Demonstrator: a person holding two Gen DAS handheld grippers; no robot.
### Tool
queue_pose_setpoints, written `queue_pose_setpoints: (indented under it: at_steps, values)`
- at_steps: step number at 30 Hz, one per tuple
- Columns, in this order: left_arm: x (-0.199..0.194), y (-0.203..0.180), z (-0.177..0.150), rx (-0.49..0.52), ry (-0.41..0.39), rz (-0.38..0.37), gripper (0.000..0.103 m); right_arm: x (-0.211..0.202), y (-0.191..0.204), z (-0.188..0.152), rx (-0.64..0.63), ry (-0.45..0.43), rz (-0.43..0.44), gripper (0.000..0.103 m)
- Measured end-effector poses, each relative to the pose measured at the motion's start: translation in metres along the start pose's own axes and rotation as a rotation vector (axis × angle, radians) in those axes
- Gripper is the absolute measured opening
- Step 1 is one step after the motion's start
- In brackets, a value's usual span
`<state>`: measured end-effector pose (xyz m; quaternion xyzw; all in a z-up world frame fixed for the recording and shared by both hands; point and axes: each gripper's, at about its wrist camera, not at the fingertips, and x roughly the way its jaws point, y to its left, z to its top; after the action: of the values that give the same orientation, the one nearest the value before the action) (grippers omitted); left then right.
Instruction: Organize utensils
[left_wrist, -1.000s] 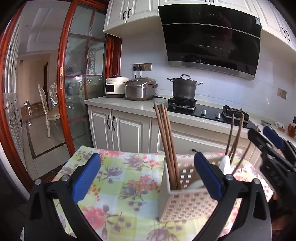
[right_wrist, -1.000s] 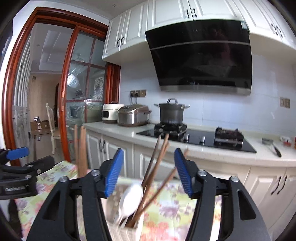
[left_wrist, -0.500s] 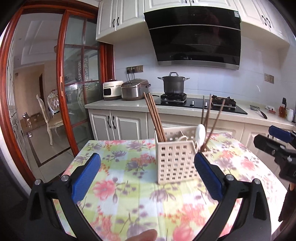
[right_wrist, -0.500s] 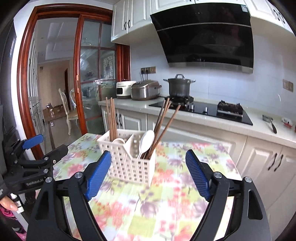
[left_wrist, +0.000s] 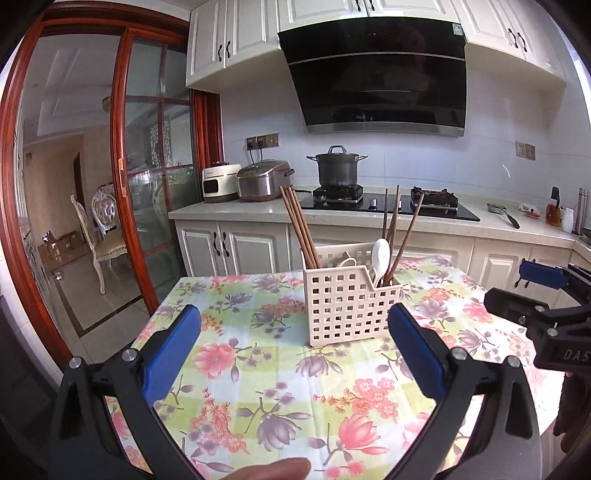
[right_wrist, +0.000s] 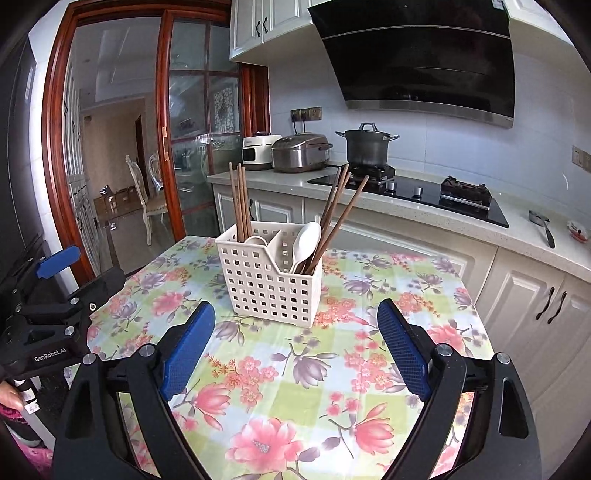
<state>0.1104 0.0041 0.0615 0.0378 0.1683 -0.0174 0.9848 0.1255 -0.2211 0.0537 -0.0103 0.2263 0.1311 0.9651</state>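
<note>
A cream lattice utensil caddy (left_wrist: 347, 306) (right_wrist: 269, 280) stands upright on the floral tablecloth (left_wrist: 258, 369). Brown chopsticks (left_wrist: 299, 229) (right_wrist: 240, 199) lean in its left compartment. More chopsticks (left_wrist: 402, 236) (right_wrist: 340, 210) and a white spoon (left_wrist: 380, 254) (right_wrist: 308, 240) fill the right compartment. My left gripper (left_wrist: 293, 310) is open and empty, short of the caddy. My right gripper (right_wrist: 295, 308) is also short of it, its jaws opening wide with nothing between them. Each gripper shows in the other's view: the right gripper (left_wrist: 517, 291) and the left gripper (right_wrist: 88, 267).
Behind the table runs a kitchen counter (left_wrist: 406, 221) with a pot (left_wrist: 338, 168) on the hob and two cookers (left_wrist: 264, 181). A glass sliding door (left_wrist: 159, 184) is at the left. A person's fingertip (left_wrist: 273, 469) shows at the bottom edge.
Both grippers have drawn back from the caddy, which now looks smaller and farther off. The right jaws have spread wider, leaving the spoon and chopsticks in the caddy.
</note>
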Motion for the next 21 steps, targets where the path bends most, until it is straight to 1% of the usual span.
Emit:
queue_pose_setpoints:
  at_steps: [4,9,21]
  values:
    - [0.0029,0.0078,-0.0007,-0.043,0.030,-0.034,0.098,0.0017,-0.0004,-0.0004,-0.003,0.007,-0.001,0.084]
    - [0.0038,0.0086,-0.0010,-0.056,0.050,-0.072,0.098,0.0033,0.0019,-0.0003,-0.006,0.009,0.004,0.084]
    - [0.0023,0.0052,-0.0022,-0.058,0.057,-0.080,0.098,0.0041,0.0060,-0.0015,-0.013,0.010,0.004,0.084]
